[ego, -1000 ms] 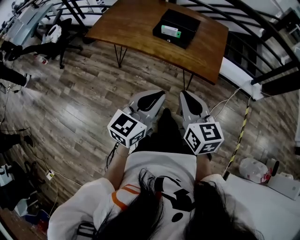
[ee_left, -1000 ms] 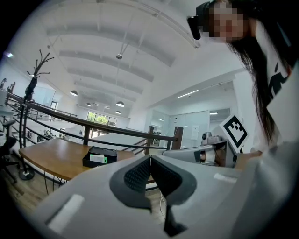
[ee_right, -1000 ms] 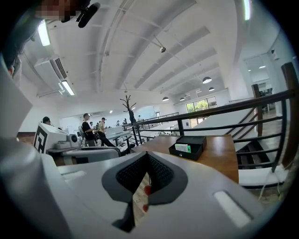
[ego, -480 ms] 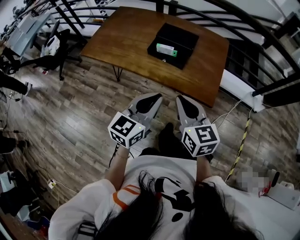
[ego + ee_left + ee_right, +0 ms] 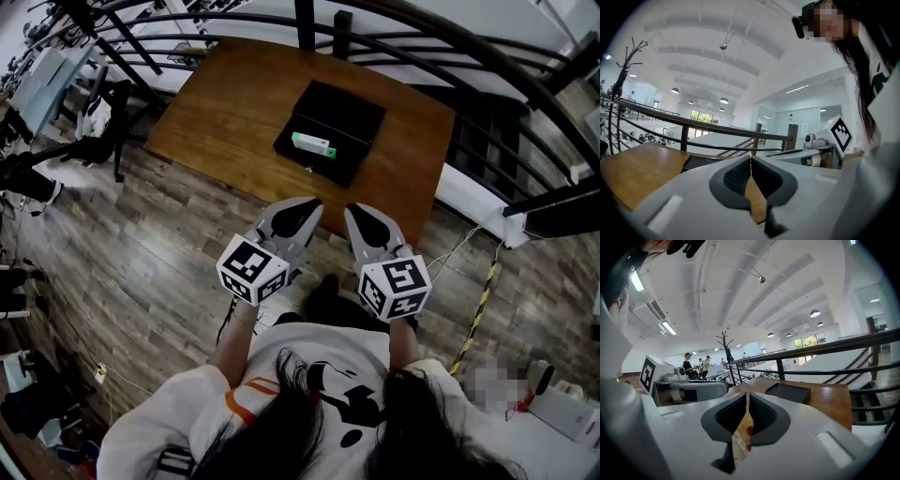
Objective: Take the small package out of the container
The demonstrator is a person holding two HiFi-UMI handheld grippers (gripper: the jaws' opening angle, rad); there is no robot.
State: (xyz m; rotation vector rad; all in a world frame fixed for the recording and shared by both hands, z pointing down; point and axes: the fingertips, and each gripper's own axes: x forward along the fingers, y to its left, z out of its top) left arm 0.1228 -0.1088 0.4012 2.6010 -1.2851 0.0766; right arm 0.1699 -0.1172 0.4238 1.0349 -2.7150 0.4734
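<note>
Small package [image 5: 313, 143] | laid inside black container [image 5: 354, 114] on wooden table [image 5: 225, 103] | left gripper [image 5: 302, 204] held clenched, nothing grasped, near table edge | right gripper [image 5: 360, 212] clenched alongside, nothing grasped

No legible text, small package [image 5: 313, 144] label too small to read (green end shows), shirt [image 5: 281, 361] graphic wordless

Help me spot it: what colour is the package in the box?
The package is white and green, clearest in the head view.
</note>
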